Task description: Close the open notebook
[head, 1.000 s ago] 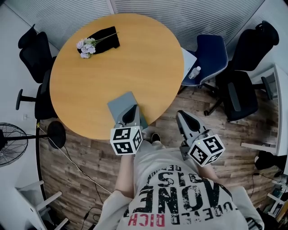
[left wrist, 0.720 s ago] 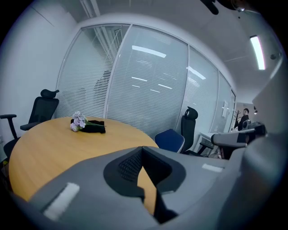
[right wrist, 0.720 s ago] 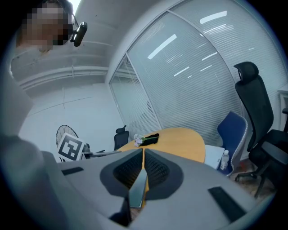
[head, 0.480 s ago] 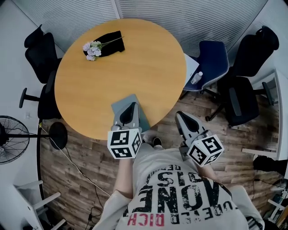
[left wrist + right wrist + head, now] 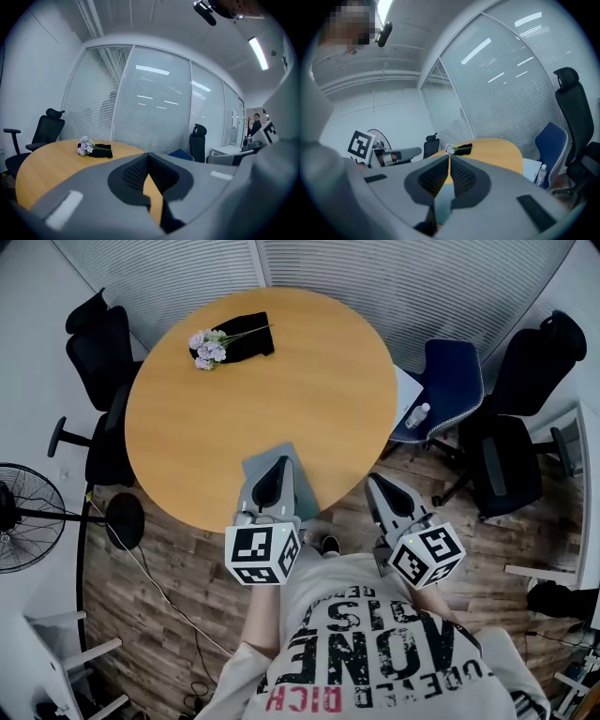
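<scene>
A grey notebook point(image 5: 257, 466) lies flat at the near edge of the round wooden table point(image 5: 206, 427), its grey cover up and no open pages showing. My left gripper point(image 5: 281, 463) hangs over the notebook with its jaws shut and nothing between them. In the left gripper view the left gripper point(image 5: 149, 154) points level across the tabletop. My right gripper point(image 5: 373, 479) is off the table's near right edge, over the floor, also shut and holding nothing. In the right gripper view the right gripper point(image 5: 450, 157) looks along the table toward the flowers.
A bunch of pale flowers point(image 5: 208, 345) lies on a black cloth point(image 5: 246, 338) at the table's far side. A blue chair point(image 5: 448, 371) with a water bottle point(image 5: 417, 414) stands right of the table. Black chairs point(image 5: 98, 334) and a fan point(image 5: 23, 517) stand to the left.
My left gripper has risen above the notebook, its marker cube looming larger and nearer me. The right gripper has barely shifted. The notebook has stayed flat.
</scene>
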Tool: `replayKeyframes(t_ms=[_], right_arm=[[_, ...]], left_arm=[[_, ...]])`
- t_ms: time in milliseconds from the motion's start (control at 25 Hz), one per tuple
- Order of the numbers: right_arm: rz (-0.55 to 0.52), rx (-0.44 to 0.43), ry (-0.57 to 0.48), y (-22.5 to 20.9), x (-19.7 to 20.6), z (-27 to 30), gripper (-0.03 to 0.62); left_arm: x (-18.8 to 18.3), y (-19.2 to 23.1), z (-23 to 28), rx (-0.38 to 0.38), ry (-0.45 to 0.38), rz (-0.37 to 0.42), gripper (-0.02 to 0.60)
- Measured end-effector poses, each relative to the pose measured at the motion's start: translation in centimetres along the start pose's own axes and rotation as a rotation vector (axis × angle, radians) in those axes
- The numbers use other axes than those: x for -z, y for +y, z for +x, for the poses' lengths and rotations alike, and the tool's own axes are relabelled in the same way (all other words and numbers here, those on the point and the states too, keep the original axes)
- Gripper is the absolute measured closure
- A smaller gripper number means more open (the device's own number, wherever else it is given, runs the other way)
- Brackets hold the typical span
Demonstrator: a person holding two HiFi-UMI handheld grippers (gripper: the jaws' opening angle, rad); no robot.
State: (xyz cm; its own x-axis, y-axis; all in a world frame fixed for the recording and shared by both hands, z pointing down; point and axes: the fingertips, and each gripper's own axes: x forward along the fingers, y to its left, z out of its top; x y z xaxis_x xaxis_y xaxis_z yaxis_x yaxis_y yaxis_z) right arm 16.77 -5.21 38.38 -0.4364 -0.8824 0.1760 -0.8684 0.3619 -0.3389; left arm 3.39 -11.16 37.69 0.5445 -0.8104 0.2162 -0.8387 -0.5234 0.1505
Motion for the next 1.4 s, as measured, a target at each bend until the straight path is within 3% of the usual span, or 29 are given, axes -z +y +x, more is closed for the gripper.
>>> replayKeyframes(t_ms=[280, 680, 1000, 1400], right_arm=[[-0.029, -0.002, -0.028, 0.3, -1.3, -0.1, 0.574], [-0.067, -0.074, -0.047, 2.4, -2.7, 0.7, 0.574], [-0.089, -0.100, -0.051, 4.2, -3.2, 1.8, 0.574], [-0.144, -0.120, -0.040, 7.0, -3.2, 2.8, 0.574]], left_arm=[[-2.0, 0.1, -2.2, -0.032, -0.074, 0.003, 0.572], [-3.5, 1.5, -6.2, -0.117, -0.156, -0.015, 0.572], [-3.0, 3.5, -8.4, -0.180, -0.164, -0.003, 0.572], [-2.7, 4.9, -10.4, -0.180, -0.200, 0.007, 0.571]])
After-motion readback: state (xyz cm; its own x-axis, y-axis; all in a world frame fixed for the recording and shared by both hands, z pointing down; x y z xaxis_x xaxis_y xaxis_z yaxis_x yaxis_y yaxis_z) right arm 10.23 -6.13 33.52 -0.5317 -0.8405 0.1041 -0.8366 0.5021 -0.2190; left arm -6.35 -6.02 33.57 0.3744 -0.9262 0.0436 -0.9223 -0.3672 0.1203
